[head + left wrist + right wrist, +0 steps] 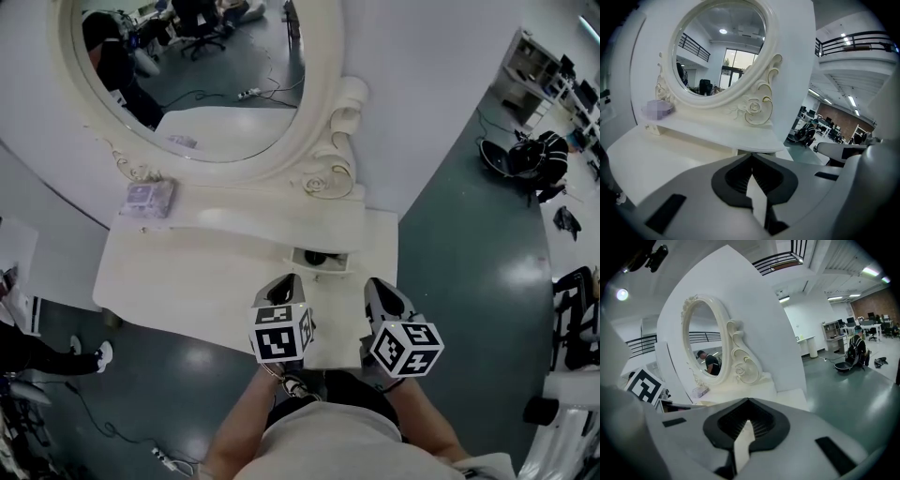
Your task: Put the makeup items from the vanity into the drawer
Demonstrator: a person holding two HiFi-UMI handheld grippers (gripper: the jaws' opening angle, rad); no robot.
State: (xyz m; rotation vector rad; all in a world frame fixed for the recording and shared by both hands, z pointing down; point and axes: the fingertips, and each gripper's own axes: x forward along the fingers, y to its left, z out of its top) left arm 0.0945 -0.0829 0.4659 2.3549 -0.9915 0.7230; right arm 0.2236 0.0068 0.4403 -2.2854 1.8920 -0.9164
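Grippers nearest: my left gripper (751, 157) has its jaws pressed together with nothing between them, and my right gripper (749, 401) looks clenched and empty as well. Both hover over the near edge of the vanity top (187, 272), pointing away from me towards the mirror.

Just beyond their tips, between the two, the small drawer (321, 259) stands open under the raised shelf (253, 220). Something dark lies in it, but I cannot tell what.

The only makeup item I can see left out is a pale lilac packet (150, 199). It lies flat on the far left end of the shelf, close to the foot of the mirror (216, 122) and well apart from both grippers. From my left gripper it is ahead and far off to the left, and my right gripper is farther still, so I judge the left should take it. Its long axis seems to run along the shelf, across my line of reach, so I would come at it over its short sides.
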